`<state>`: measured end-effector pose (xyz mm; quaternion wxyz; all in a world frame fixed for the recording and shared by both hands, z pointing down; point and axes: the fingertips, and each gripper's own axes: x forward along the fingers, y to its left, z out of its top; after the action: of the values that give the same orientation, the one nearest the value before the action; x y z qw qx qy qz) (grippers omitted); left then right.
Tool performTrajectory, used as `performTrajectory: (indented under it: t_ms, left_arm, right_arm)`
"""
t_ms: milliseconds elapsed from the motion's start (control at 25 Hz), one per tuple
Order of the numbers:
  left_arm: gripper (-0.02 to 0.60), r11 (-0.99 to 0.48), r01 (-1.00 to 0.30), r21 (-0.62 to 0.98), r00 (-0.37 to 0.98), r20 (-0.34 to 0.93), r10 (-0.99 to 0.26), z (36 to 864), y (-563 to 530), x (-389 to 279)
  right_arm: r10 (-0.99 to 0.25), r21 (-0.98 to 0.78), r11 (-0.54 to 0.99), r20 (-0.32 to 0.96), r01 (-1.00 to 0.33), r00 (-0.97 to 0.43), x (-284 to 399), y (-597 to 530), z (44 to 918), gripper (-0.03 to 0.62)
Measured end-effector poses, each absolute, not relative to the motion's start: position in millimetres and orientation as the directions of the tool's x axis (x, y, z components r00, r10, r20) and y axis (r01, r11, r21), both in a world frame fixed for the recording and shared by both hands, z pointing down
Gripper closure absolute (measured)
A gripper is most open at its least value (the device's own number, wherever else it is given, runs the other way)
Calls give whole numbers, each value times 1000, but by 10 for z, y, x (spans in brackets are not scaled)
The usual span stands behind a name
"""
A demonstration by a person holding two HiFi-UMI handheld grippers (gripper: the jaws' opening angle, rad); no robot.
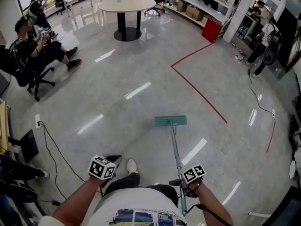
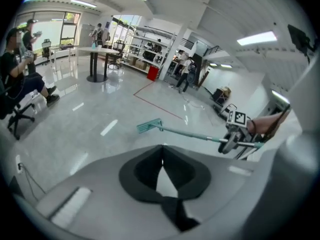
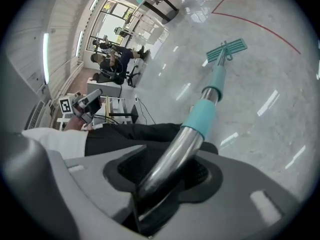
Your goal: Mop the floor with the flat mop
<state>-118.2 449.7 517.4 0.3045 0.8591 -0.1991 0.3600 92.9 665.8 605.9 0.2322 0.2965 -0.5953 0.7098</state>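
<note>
The flat mop's teal head [image 1: 170, 121] lies flat on the grey floor ahead of me, also seen in the left gripper view [image 2: 149, 126] and the right gripper view [image 3: 227, 50]. Its metal handle [image 1: 176, 149] slants back to my right gripper [image 1: 182, 182], which is shut on the handle [image 3: 200, 119] just below the teal sleeve. My left gripper [image 1: 108, 165] hangs apart from the mop at lower left, near my white shoe [image 1: 131, 166]. Its jaws [image 2: 162, 159] are shut with nothing between them. From there the right gripper [image 2: 232, 139] shows on the handle.
A red tape line [image 1: 197, 91] crosses the floor to the right of the mop head. A round table [image 1: 127, 4] stands far ahead. People sit on office chairs [image 1: 33, 55] at left. Cables and a power strip [image 1: 37, 121] lie at left, with a red bin [image 1: 211, 30] and shelving at back right.
</note>
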Motion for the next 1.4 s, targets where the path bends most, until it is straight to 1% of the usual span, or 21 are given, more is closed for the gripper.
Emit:
performTrajectory:
  t_ms: [120,280,480,640,840,1080,1240,1400]
  left_arm:
    - [578,-731,-575,367,663,733,-154,5070,3902,-1190]
    - [578,-691,-613,381,668,718,-196,5015,3424,-1215]
    - [578,-601,-677,424,663,706,-249,4980,2968,-1207]
    - [577,-542,-724,427,636,718,-282,4993,2548,-1158]
    - [578,-489,-761,426,606,736,-302,4892,2030,-909]
    - [578,-432,-807,402,555,767,-322,4974,1549,-415]
    - [578,-441,-795,416,570,762,-308,5041,1170,-29]
    - [578,-454,-774,441,590,762,-266,5000,1124,178]
  right_arm:
    - [-47,-724,-175,683,-668,-729,1027,5834,6002,404]
    - [-28,-738,-153,669,-658,-743,1074,5017,5981,404]
    - [45,-744,-103,660,-660,-750,1184,4128,6083,404]
    - [103,-753,-88,644,-652,-758,1284,3512,6302,404]
    - [174,-765,-88,619,-638,-766,1438,2851,6543,404]
    - [297,-746,-69,618,-662,-728,1751,2601,6928,405]
    - [293,-754,-88,605,-651,-740,1901,2465,7037,424]
    - [288,-762,-118,588,-637,-756,1900,2553,6988,434]
